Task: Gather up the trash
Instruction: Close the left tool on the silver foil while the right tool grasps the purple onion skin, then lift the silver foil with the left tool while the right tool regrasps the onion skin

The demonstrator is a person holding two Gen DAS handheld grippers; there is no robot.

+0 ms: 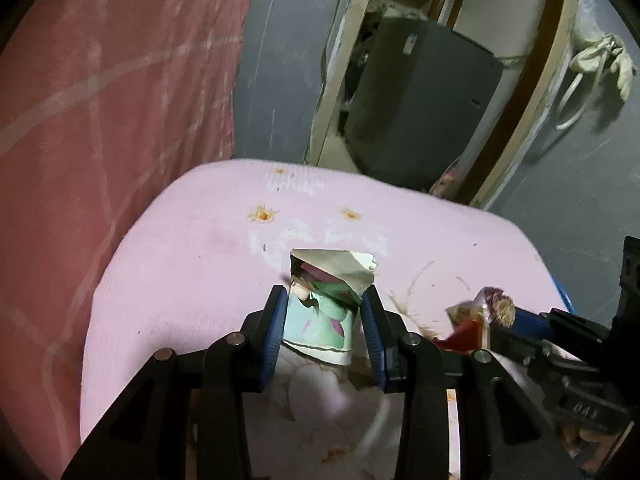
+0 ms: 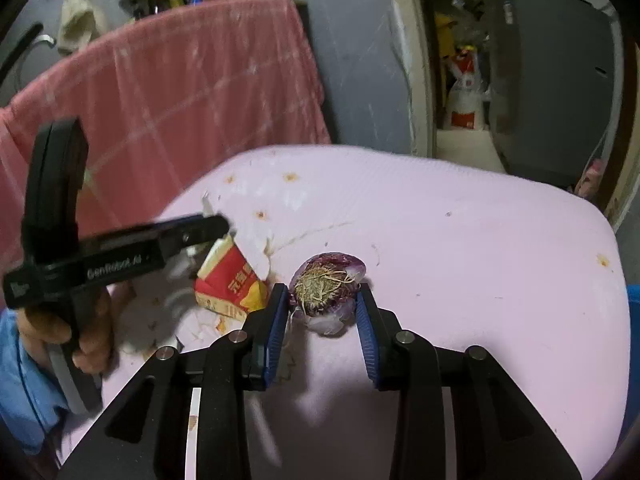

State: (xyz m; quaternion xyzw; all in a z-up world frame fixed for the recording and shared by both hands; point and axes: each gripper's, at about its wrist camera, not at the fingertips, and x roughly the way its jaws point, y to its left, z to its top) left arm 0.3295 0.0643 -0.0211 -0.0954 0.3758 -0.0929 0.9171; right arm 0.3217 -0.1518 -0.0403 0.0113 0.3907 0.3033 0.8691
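The left gripper (image 1: pixel 324 320) pinches a torn paper cup (image 1: pixel 320 316) between its fingers (image 1: pixel 276 328), just above the pink worktop (image 1: pixel 192 264); the right gripper (image 2: pixel 322 324) has its fingers (image 2: pixel 366 336) close about an onion end (image 2: pixel 326 288), touching or nearly so, though I cannot tell if the grip is firm; both pickups seem in hand, so next comes lifting both clear and carrying them to a bin, which neither view shows; a red carton (image 2: pixel 230 284) lies just beside the onion end, partly hidden behind the left gripper and not yet collected; beyond, a pink cloth (image 1: pixel 112 92) and a dark box (image 1: pixel 420 108) in a doorway; the cup's base and the carton's far side are hidden
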